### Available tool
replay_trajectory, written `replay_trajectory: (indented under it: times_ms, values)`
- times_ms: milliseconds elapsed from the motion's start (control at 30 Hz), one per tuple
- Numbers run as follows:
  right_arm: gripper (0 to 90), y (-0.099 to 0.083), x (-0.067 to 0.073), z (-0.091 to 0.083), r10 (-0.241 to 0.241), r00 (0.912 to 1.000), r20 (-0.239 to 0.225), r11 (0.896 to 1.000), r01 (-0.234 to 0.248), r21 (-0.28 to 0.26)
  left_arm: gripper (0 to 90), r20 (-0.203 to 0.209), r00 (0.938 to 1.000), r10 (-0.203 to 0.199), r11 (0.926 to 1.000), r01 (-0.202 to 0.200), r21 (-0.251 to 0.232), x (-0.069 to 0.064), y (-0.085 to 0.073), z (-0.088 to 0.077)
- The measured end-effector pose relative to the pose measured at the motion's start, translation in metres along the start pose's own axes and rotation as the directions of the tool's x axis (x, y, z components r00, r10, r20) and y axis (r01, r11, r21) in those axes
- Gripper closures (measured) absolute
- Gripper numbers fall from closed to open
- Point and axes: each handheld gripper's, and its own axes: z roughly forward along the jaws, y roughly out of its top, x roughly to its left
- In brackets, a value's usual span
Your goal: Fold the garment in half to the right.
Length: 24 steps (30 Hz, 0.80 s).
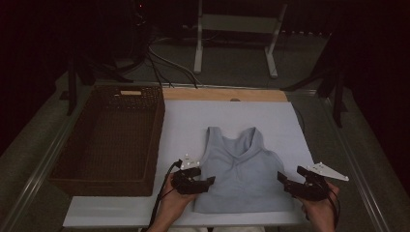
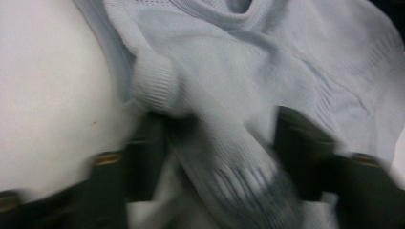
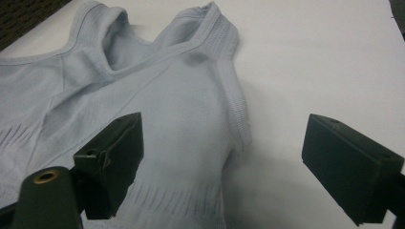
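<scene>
A light blue tank top (image 1: 241,169) lies flat on a white mat (image 1: 183,125), neck away from me. At the top's lower left edge is my left gripper (image 1: 205,182). In the left gripper view, which is blurred, a raised fold of the tank top (image 2: 286,57) is gathered between the jaws of the left gripper (image 2: 222,138), and both jaws lie against it. My right gripper (image 1: 290,175) is at the top's right edge. In the right gripper view the right gripper (image 3: 224,143) stands open: one jaw is over the tank top (image 3: 157,95), the other over the bare mat (image 3: 310,62).
A deep brown wicker basket (image 1: 155,137) stands to the left of the mat, close to my left hand. A wooden strip (image 1: 222,94) runs along the mat's far edge. Beyond the table are a white stand (image 1: 232,24) and cables on a dark floor.
</scene>
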Motion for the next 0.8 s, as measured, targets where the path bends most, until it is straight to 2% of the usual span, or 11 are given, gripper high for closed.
replay_trajectory:
  times_ms: [67,167,233,467,800]
  values:
    - [14.6,0.000,0.001,0.000,-0.002,1.0000,-0.001,1.000,0.002,-0.002,62.2,0.008,0.9999,-0.009,1.0000,0.009,0.003,0.001,0.000,-0.001]
    - [14.6,0.000,0.001,0.000,-0.003,1.0000,-0.004,1.000,0.003,-0.002,76.4,-0.008,0.9999,-0.008,1.0000,0.008,-0.002,0.000,-0.001,-0.004]
    - [14.6,0.000,0.002,0.000,-0.007,1.0000,-0.005,1.000,0.007,-0.003,81.9,-0.016,0.9998,-0.007,1.0000,0.007,-0.007,0.001,-0.002,-0.006]
    - [14.6,0.000,0.003,0.000,-0.014,0.9999,-0.009,1.000,0.014,-0.005,84.1,-0.017,0.9991,-0.038,0.9991,0.038,-0.021,0.006,-0.004,-0.013]
    - [14.6,0.000,0.005,-0.001,-0.019,0.9997,-0.013,1.000,0.019,-0.011,84.2,-0.026,0.9983,-0.052,0.9985,0.052,-0.018,0.010,-0.006,-0.020]
